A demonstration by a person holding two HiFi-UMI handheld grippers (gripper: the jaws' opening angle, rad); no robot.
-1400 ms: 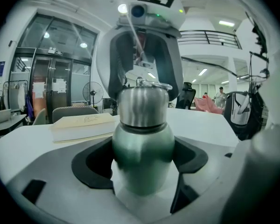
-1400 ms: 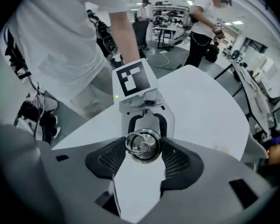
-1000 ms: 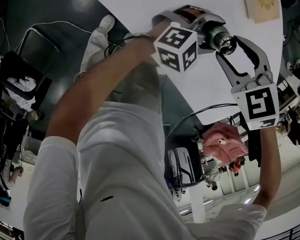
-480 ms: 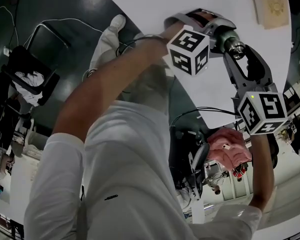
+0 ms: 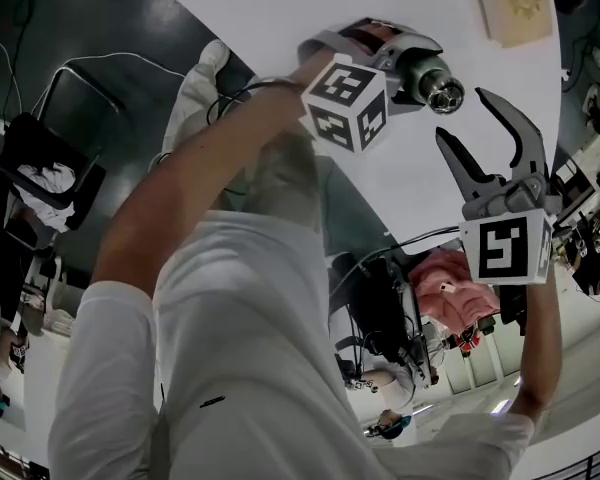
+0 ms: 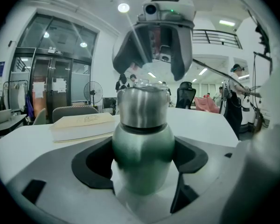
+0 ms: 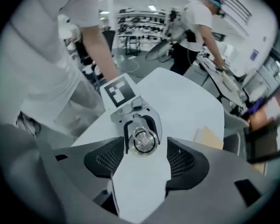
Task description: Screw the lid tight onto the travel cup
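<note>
Over the table (image 5: 280, 8), left hand-held gripper (image 5: 395, 53) grips the travel cup (image 5: 430, 76); right hand-held gripper (image 5: 462, 114) faces it, opening, empty.

No legible txt from where I sit. Left cube (image 5: 345, 103) and right cube (image 5: 505, 250) carry b/w square marker patterns only, no letters or nos. Tan book (image 5: 518, 3), far right on the table (image 5: 280, 8), has a faint emblem on its cover, too blurred to read. Blue wall sign (image 6: 1, 69), far left in left gripper view, too small to read.
</note>
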